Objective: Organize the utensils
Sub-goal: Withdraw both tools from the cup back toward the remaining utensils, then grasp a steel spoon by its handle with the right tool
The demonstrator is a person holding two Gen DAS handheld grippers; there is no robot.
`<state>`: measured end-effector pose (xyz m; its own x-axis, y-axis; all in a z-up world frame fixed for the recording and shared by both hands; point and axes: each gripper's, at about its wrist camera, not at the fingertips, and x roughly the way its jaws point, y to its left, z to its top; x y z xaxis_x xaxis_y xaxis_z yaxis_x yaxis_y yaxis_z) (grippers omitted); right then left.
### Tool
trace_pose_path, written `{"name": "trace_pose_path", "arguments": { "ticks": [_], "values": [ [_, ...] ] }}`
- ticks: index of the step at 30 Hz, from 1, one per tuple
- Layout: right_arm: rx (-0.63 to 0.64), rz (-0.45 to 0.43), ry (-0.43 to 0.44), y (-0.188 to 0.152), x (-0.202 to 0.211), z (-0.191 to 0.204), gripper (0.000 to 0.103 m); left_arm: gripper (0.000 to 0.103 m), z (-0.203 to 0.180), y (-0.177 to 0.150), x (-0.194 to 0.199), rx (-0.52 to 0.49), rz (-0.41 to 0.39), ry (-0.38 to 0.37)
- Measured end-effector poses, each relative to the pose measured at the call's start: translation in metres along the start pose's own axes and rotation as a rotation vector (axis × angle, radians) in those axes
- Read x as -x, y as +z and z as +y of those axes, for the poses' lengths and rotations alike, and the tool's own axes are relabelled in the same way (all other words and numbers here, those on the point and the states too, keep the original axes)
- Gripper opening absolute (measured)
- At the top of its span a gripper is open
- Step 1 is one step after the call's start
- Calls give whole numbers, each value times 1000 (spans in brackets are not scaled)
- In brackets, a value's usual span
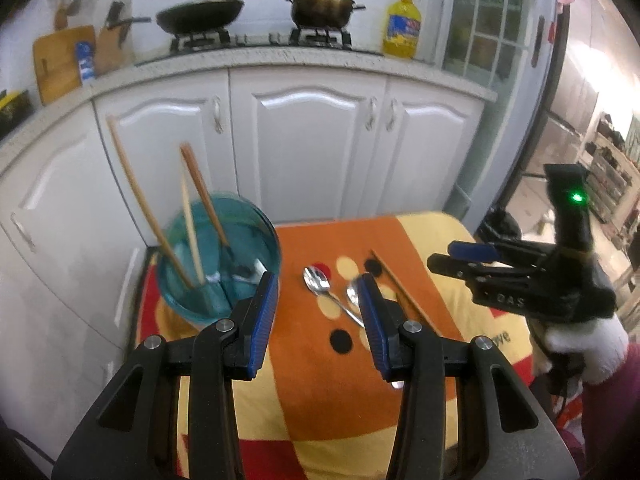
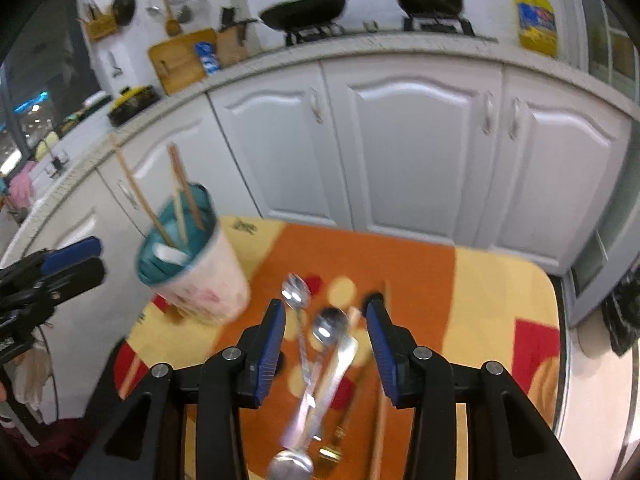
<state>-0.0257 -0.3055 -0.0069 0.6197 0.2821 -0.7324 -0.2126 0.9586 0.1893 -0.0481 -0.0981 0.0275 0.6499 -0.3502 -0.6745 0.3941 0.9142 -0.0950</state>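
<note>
1. Two hand-held grippers were over the small table with the orange, yellow and red patterned cloth [image 1: 320, 380]. Your left gripper [image 1: 318, 316] stood with its blue-padded jaws apart and nothing between them.
2. Your right gripper [image 2: 326, 346], held in a white-gloved hand [image 1: 588, 344], also had its jaws parted; loose utensils lay below the gap, untouched by the pads as far as the blur allowed.
3. Loose items on the cloth: shiny metal spoons [image 2: 330, 326], a gold-coloured fork [image 2: 332, 450], a wooden chopstick [image 1: 404, 292].
4. Teal-lined white utensil cup [image 2: 200, 280] stood at the cloth's left, holding three wooden sticks [image 1: 136, 196] leaning out of it.
</note>
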Motion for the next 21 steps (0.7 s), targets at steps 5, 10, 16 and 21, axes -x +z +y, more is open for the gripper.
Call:
{"name": "trace_pose_path", "arguments": {
  "ticks": [5,10,16,21],
  "values": [
    [-47,70,-8,-19,-26,-21,40,41,-12,-17,-27,-2,75,-23],
    [-75,108,49,-28,-49,-27,31,41,-19,-29,-57,-2,137,-41],
    [-9,119,97,-17,-84,-19,31,41,-17,-36,-86,22,201,-59],
    [65,145,136,-6,-114,-18,31,41,-12,-37,-101,48,234,-63]
  ]
}}
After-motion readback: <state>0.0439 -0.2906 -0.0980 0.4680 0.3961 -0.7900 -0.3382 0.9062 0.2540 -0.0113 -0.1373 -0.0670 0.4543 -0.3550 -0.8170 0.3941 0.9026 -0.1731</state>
